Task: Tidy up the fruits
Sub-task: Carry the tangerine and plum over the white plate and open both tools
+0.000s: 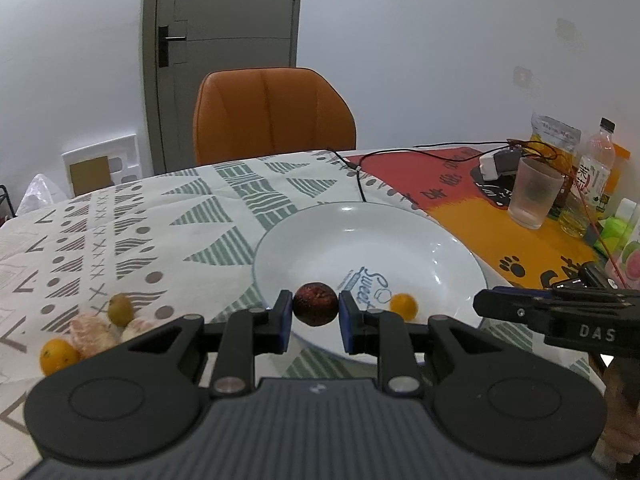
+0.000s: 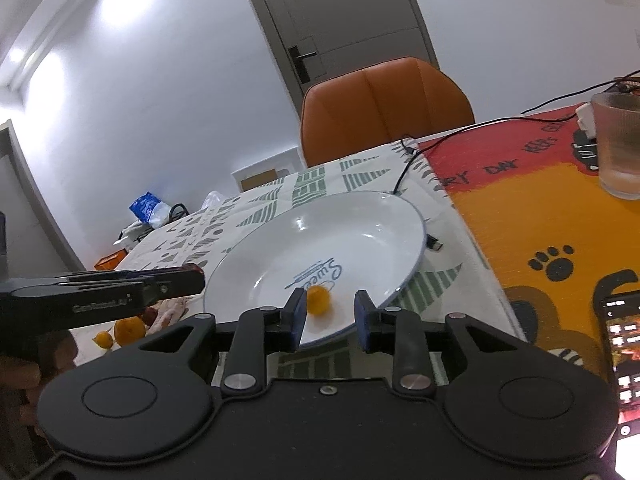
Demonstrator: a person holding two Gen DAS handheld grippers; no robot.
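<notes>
My left gripper is shut on a dark red round fruit and holds it over the near rim of a white plate. A small orange fruit lies in the plate near its front. My right gripper is open and empty, its jaws standing over the plate's near edge, with the small orange fruit just inside the left jaw. More fruit lies on the cloth left of the plate: a green one, peeled segments and an orange one.
The table has a patterned cloth and an orange-red mat. A frosted cup, bottles and a black cable stand at the right. An orange chair is behind the table. A lit phone lies at the right.
</notes>
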